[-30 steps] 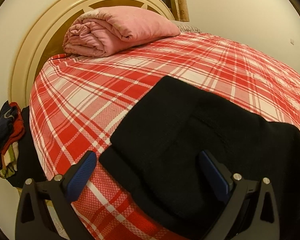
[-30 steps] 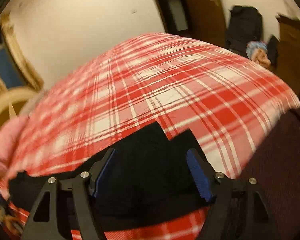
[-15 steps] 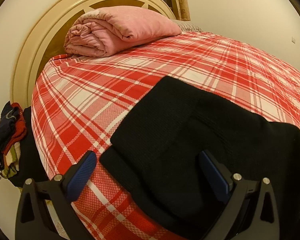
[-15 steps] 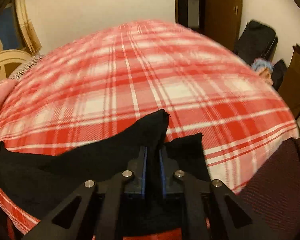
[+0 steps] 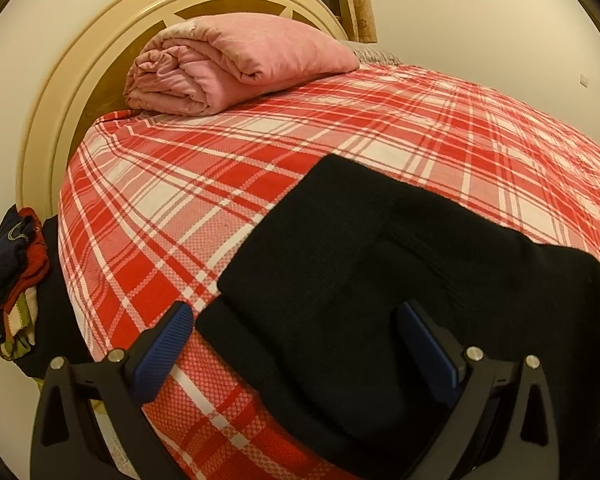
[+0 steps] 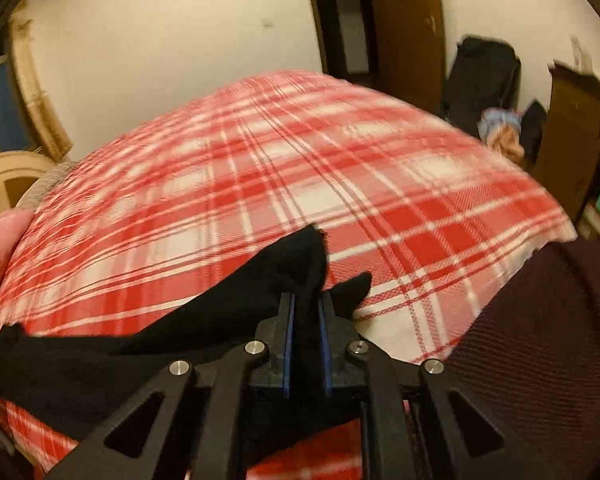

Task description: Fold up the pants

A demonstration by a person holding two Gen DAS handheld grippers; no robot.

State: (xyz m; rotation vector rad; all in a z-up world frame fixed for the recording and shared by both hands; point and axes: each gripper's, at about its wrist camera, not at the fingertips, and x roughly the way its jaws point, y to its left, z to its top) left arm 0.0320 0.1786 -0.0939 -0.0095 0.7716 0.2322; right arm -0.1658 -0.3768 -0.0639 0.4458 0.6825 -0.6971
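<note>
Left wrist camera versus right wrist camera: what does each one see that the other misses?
Only the left wrist view shows the open left gripper and a pile of coloured clothes beside the bed. Only the right wrist view shows the right gripper clamped on cloth, a brown wooden door and a dark bag. Both show the black pants, the red-and-white plaid bedspread and the folded pink blanket.

Warm, yellowish indoor light, dim at edges. Left wrist view sharp; right wrist view motion-blurred across the bed (image 6: 284,152). Strong fisheye bulge, dark corner vignette. Black pants (image 5: 380,280) lose all detail.
</note>
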